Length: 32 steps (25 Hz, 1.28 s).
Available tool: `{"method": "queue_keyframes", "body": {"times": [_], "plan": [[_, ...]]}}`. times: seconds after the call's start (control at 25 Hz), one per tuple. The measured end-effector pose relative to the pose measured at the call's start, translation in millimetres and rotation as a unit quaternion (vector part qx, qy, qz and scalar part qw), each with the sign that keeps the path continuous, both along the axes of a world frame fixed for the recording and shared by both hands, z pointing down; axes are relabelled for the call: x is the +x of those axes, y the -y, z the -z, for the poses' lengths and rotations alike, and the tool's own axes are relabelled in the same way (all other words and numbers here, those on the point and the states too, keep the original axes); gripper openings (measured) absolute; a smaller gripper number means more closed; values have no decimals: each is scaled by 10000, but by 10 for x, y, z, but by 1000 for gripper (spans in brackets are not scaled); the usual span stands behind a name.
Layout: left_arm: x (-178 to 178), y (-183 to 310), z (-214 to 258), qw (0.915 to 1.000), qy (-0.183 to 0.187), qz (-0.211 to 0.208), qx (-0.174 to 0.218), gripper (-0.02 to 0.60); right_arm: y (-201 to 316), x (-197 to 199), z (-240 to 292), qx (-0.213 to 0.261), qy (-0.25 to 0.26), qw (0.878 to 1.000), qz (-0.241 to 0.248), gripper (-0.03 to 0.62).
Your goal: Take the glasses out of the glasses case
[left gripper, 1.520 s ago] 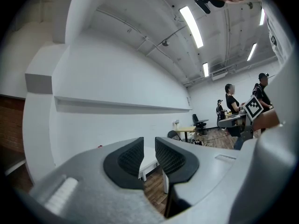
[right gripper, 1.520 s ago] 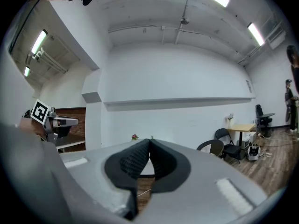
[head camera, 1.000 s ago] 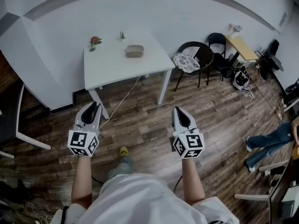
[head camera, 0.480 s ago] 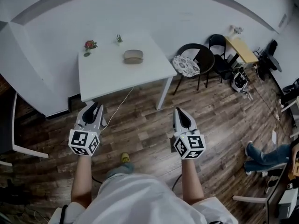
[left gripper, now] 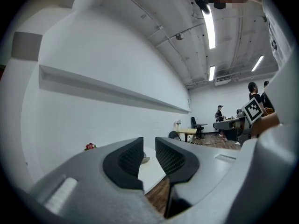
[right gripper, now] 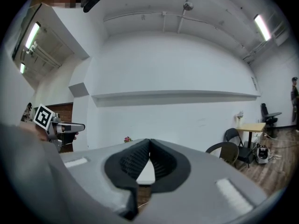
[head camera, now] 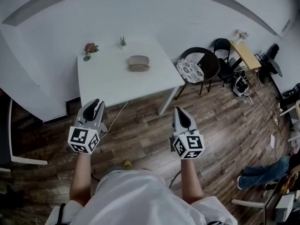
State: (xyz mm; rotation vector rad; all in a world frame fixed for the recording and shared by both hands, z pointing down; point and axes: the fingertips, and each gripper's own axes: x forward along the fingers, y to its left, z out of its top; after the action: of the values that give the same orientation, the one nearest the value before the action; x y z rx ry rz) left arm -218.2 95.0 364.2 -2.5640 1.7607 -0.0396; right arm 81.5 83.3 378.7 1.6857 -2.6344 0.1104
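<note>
A closed tan glasses case (head camera: 138, 63) lies on the white table (head camera: 112, 81), toward its far side. Both grippers are held level over the wooden floor, short of the table's near edge. My left gripper (head camera: 93, 106) has its jaws apart with nothing between them; in the left gripper view (left gripper: 149, 147) the case (left gripper: 145, 159) shows small through the gap. My right gripper (head camera: 180, 113) is further right, off the table's front right corner. Its jaw tips meet in the right gripper view (right gripper: 149, 143), with nothing held.
A red flower (head camera: 89, 48) and a small green plant (head camera: 123, 41) stand at the table's back edge. Right of the table are a round chair with a patterned cushion (head camera: 194, 67), a black chair (head camera: 224, 50) and a small wooden table (head camera: 248, 54). A cable (head camera: 117, 115) runs under the table. A person's legs (head camera: 258, 175) show at lower right.
Both grippers have moved forward toward the table, which now stands closer to them. The left gripper has come up close to the table's near edge. The person at lower right has shifted.
</note>
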Motion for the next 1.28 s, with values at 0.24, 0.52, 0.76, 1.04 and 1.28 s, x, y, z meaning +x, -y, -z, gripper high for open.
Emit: {"method": "queue_keyframes", "body": {"times": [0.24,0.52,0.76,1.04,1.28], "plan": [[-126,379,-144,9998,-15,-123,-124,92,342,-152,-125,-126,-107,9998,-58,3],[-119,805,-255,9995,17,-233,-234,97,742,-324,-164,-99,-266,9995,127,3],[-41,1258,-346,9992,113,-203,-311,101,1289,-256,-261,-131,-211,9995,178,3],[133,1985,-493,9985,173,-101,-513,104,2113,-163,-337,-159,-231,9988,397,3],[291,2656,-616,9972,210,44,-716,106,2875,-71,-411,-251,-177,9974,645,3]]}}
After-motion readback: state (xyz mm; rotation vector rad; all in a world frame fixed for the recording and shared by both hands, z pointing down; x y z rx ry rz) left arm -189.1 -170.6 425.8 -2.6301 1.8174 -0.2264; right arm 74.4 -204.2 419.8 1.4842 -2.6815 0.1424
